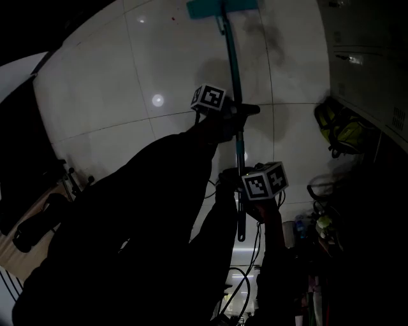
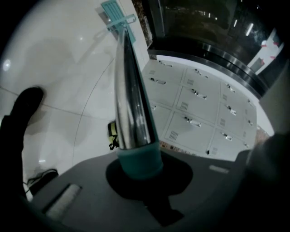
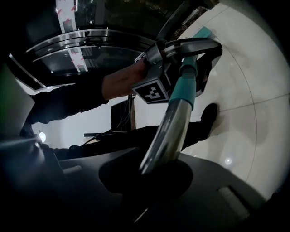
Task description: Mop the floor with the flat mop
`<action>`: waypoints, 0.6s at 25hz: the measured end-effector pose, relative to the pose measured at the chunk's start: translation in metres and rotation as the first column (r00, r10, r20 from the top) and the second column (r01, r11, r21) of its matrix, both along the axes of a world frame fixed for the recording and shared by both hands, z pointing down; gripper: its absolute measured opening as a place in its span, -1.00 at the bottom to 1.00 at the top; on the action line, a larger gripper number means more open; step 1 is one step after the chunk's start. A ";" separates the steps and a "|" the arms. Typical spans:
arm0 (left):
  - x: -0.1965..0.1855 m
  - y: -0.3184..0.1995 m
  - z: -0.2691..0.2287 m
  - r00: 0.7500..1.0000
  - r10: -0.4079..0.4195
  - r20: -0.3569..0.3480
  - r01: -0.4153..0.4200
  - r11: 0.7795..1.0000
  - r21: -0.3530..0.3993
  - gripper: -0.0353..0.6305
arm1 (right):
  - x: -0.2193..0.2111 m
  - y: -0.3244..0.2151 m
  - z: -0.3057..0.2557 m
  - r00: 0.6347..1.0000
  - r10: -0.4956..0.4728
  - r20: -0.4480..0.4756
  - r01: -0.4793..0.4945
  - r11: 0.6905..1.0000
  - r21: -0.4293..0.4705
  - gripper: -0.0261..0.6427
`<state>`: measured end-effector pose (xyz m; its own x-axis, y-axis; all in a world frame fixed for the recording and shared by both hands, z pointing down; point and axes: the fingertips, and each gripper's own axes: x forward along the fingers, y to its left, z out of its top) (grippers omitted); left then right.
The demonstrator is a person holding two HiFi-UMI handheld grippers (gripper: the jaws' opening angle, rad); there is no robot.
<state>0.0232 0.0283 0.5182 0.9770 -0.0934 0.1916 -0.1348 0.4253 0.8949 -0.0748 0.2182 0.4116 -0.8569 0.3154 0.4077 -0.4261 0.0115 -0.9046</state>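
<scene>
The flat mop's teal head (image 1: 223,7) lies on the white tiled floor (image 1: 115,95) at the top of the head view. Its handle (image 1: 234,70) runs back toward me. My left gripper (image 1: 239,111) is shut on the handle higher up, and its marker cube (image 1: 209,97) shows beside it. My right gripper (image 1: 243,194) is shut on the handle near its end. In the left gripper view the metal shaft (image 2: 129,99) and teal collar (image 2: 139,158) rise from the left gripper (image 2: 140,176) toward the mop head (image 2: 113,11). In the right gripper view the shaft (image 3: 170,131) leaves the right gripper (image 3: 149,176).
White lockers (image 2: 199,104) line the wall to the right. A yellow-green bag (image 1: 341,130) lies at their foot. Cables (image 1: 239,286) trail on the floor by my feet. A dark shoe (image 2: 27,102) stands at the left. The room is dim.
</scene>
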 end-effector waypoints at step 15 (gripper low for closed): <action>0.077 0.343 -0.027 0.999 0.051 0.004 -0.050 0.995 -0.081 -0.79 | 0.085 0.332 -0.038 0.999 -0.044 0.002 0.044 0.998 -0.054 -0.67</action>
